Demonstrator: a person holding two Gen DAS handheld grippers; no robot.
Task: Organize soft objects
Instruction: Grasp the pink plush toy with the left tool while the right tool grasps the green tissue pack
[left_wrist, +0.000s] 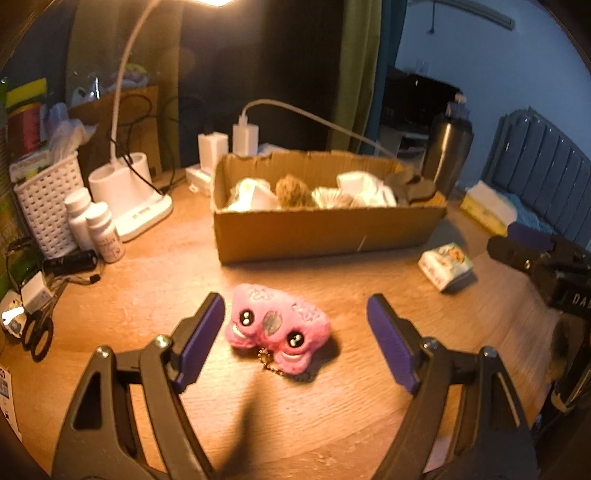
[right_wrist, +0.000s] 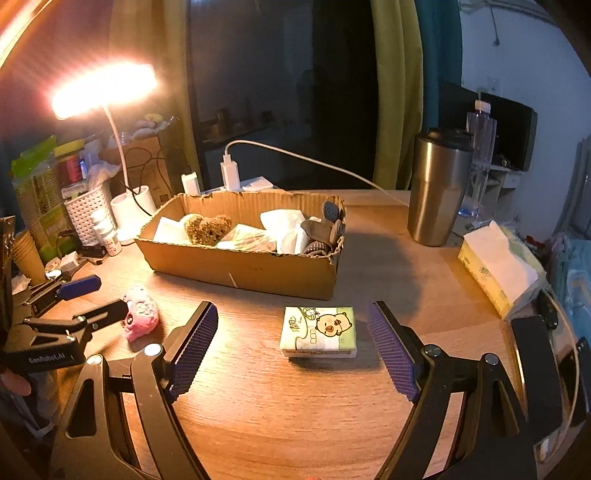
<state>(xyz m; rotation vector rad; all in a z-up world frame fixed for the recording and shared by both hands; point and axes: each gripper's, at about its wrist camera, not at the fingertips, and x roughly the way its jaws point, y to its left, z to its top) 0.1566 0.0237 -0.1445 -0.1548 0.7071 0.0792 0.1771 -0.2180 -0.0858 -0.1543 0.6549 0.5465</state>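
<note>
A pink plush toy (left_wrist: 279, 328) with a bead chain lies on the wooden table, between the fingers of my open left gripper (left_wrist: 295, 332), nearer the left finger; it also shows in the right wrist view (right_wrist: 142, 314). A small tissue pack (right_wrist: 318, 331) with a cartoon print lies between the fingers of my open right gripper (right_wrist: 291, 343); it also shows in the left wrist view (left_wrist: 447, 266). A cardboard box (left_wrist: 325, 232) behind them holds several soft things: tissue packs, a brown plush and grey socks. Neither gripper touches its object.
A lamp base (left_wrist: 129, 195), white basket (left_wrist: 48, 206), pill bottles (left_wrist: 92, 225), chargers (left_wrist: 243, 138) and scissors (left_wrist: 37, 332) crowd the left side. A steel tumbler (right_wrist: 439, 188) and a tissue box (right_wrist: 498, 273) stand at the right, near the table edge.
</note>
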